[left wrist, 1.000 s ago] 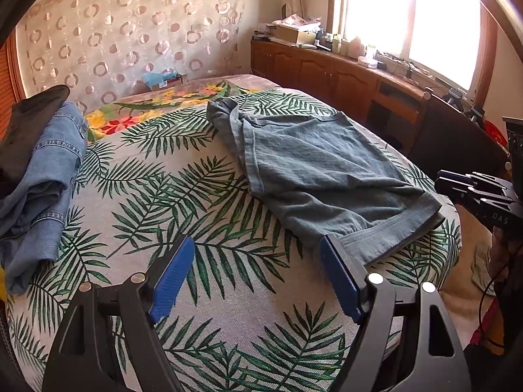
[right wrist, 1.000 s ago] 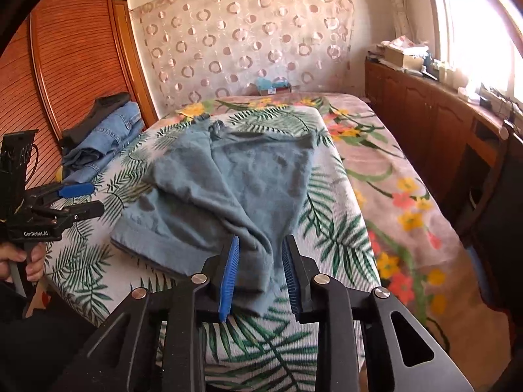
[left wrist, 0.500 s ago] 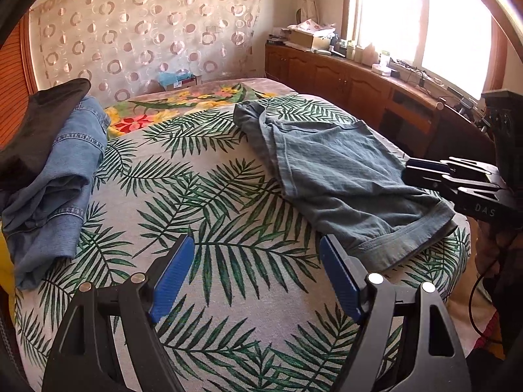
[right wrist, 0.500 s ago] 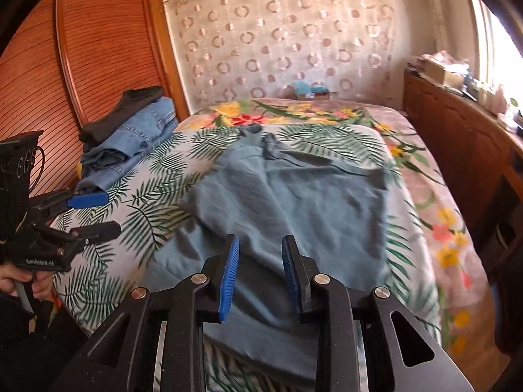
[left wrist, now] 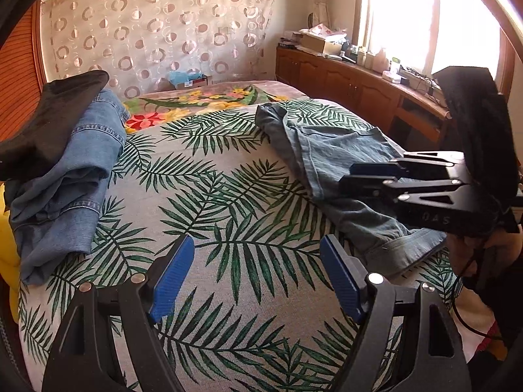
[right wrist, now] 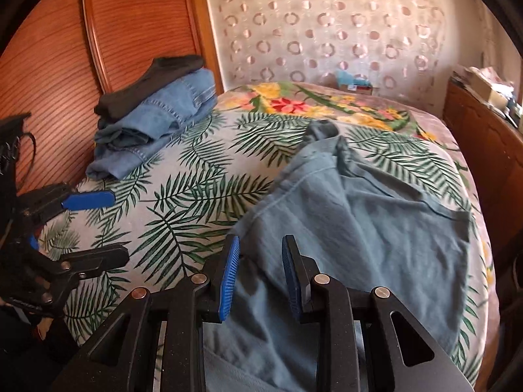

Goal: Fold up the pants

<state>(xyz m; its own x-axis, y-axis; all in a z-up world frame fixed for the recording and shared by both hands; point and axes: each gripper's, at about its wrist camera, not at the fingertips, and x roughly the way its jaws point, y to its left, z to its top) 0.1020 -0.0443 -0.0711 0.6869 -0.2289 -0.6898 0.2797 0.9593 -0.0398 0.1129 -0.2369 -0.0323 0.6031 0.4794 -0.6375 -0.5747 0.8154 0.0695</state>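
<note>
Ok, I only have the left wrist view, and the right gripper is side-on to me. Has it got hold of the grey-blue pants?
Observer: No. In the right wrist view, the right gripper has its fingers narrowly apart above the pants, pinching nothing.
Operator: What's the brown strip at my left edge?
Observer: A ribbed wooden panel, standing close behind the stack of jeans.

Pants (right wrist: 376, 245) near hem cut off by frame bottom, behind right gripper (right wrist: 260, 277).
</note>
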